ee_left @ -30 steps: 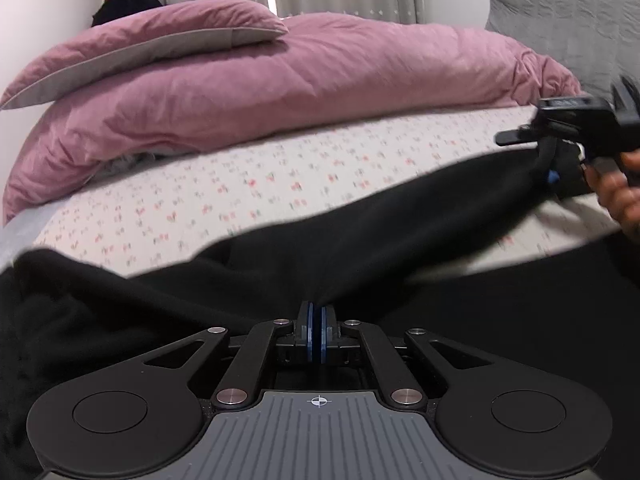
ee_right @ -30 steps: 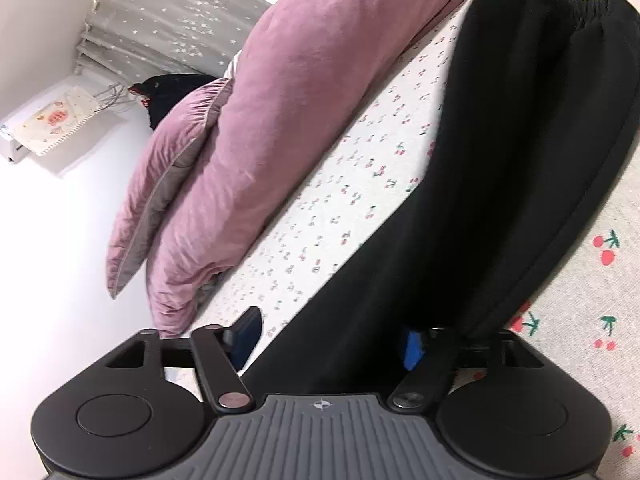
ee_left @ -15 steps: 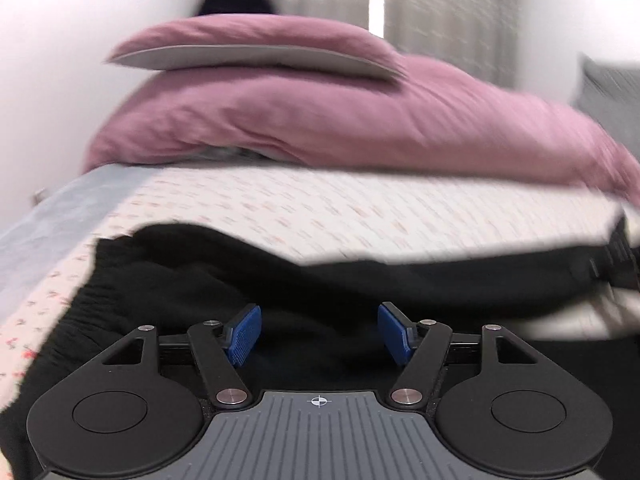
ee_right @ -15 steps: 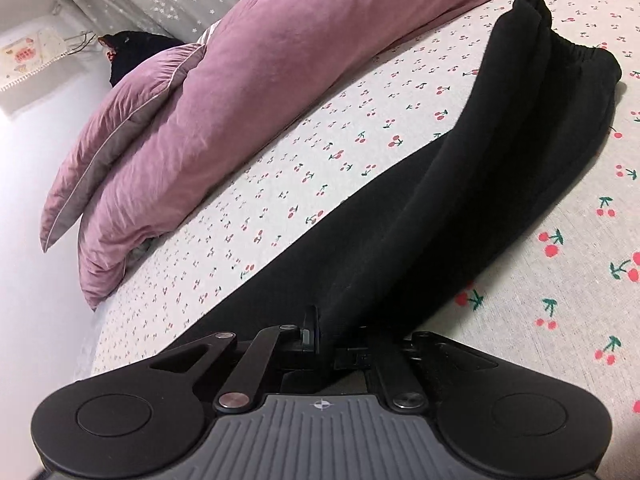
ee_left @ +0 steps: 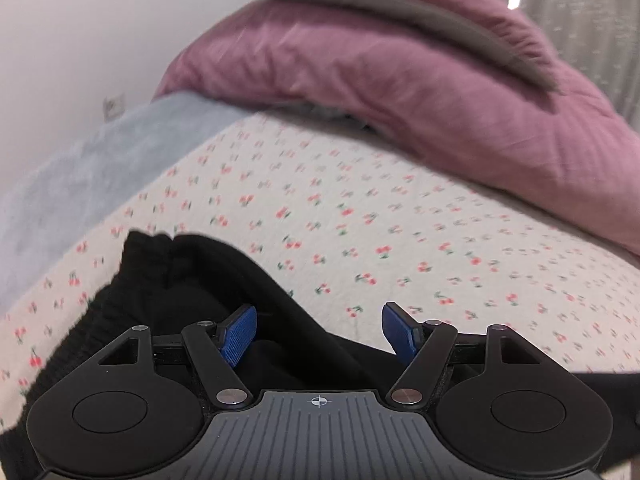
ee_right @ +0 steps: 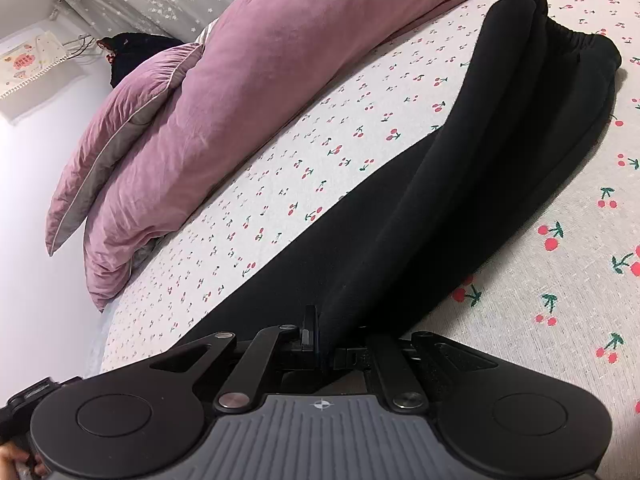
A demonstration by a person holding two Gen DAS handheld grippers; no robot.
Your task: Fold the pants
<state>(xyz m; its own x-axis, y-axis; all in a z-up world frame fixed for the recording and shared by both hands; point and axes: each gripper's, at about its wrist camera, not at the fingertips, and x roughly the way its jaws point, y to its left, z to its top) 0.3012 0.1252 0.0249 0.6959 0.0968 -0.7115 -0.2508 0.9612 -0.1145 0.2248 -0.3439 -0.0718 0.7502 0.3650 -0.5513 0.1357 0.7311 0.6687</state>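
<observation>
Black pants (ee_right: pixel 460 200) lie stretched in a long band across the cherry-print sheet (ee_right: pixel 280 200), their gathered elastic end (ee_right: pixel 560 36) far off at the top right. My right gripper (ee_right: pixel 316 320) is shut on the near end of that band, with fabric pinched between its fingers. In the left wrist view, another bunched end of the pants (ee_left: pixel 180 280) lies at the lower left. My left gripper (ee_left: pixel 318 312) hovers over its edge. Its jaws are opening, and the blue pads (ee_left: pixel 240 332) press on nothing.
A pink duvet (ee_left: pixel 400 80) (ee_right: pixel 260 80) with a pink pillow (ee_right: pixel 120 140) on it fills the far side of the bed. A grey blanket (ee_left: pixel 80 180) covers the bed's left edge by the white wall. A hand (ee_right: pixel 12 456) shows at the lower left corner.
My left gripper let go of the pants, opened, rolled, and swung over to their bunched end. My right gripper closed on the pants' near end and stayed in place.
</observation>
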